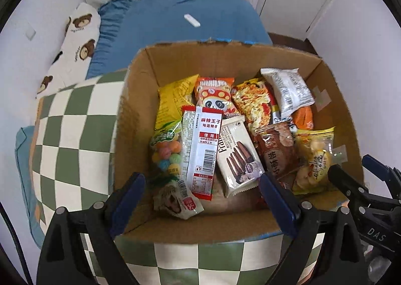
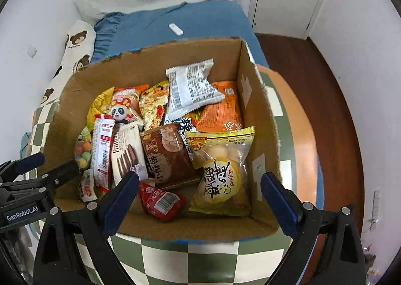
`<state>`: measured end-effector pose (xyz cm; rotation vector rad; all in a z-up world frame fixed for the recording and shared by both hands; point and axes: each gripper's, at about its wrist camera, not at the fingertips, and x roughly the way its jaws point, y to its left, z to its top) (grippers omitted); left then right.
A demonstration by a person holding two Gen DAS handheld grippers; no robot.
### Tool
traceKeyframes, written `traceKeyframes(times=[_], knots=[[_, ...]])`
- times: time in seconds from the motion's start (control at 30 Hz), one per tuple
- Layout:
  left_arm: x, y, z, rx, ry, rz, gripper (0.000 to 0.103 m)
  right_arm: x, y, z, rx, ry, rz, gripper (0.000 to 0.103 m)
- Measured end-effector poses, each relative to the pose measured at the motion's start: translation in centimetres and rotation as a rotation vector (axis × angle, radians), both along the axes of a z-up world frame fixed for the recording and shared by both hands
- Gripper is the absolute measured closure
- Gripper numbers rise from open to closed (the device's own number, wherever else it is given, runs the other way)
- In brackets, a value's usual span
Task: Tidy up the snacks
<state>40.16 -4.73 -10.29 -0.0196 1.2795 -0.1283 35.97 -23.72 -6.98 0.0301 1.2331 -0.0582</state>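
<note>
Two hand-held grippers are hovering side by side over the near rim of an open brown cardboard box that is sitting on a green-and-cream checkered cushion. The left gripper is holding its blue-padded jaws spread wide, with nothing between them. Just beyond its fingertips, a small crumpled white-and-red wrapper is lying on the box floor, and beyond that a long white-and-red spicy strip packet and a cream chocolate wafer stick packet are lying side by side, overlapping at their edges. A clear bag of pastel candy balls is resting against the box's left wall.

The right gripper is likewise gaping wide and carrying nothing. Between its jaws, close to the near wall, a small red sealed sachet is lying, with a brown biscuit packet just behind it and a yellow-topped clear bag of round pastries beside it, toward the right finger. Farther back, a white foil packet with a barcode is lying tilted on top of an orange snack packet, and an orange panda-print bag is crowding the far left corner next to a yellow chip bag. Each gripper is showing at the edge of the other's view.
</note>
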Motion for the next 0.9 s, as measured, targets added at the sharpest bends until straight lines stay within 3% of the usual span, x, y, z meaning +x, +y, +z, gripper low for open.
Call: traceKeyframes(times=[0.2,0.47,0.9], knots=[[-3.3,0.2,3.7,0.024,-0.12,0.014,0.009,-2.9,0.5,3.7,-0.019,-0.097,0.008,0.001],[-9.2,1.4,8.4,-0.012,-0.248,0.051,0.009,-8.5,1.0,8.8,-0.015,-0.22,0.028,0.001],[-18.7,1.5,13.7,-0.009,-0.395,0.05,0.009,-19.1,1.8,16.2,-0.002,-0.388,0.051,0.001]])
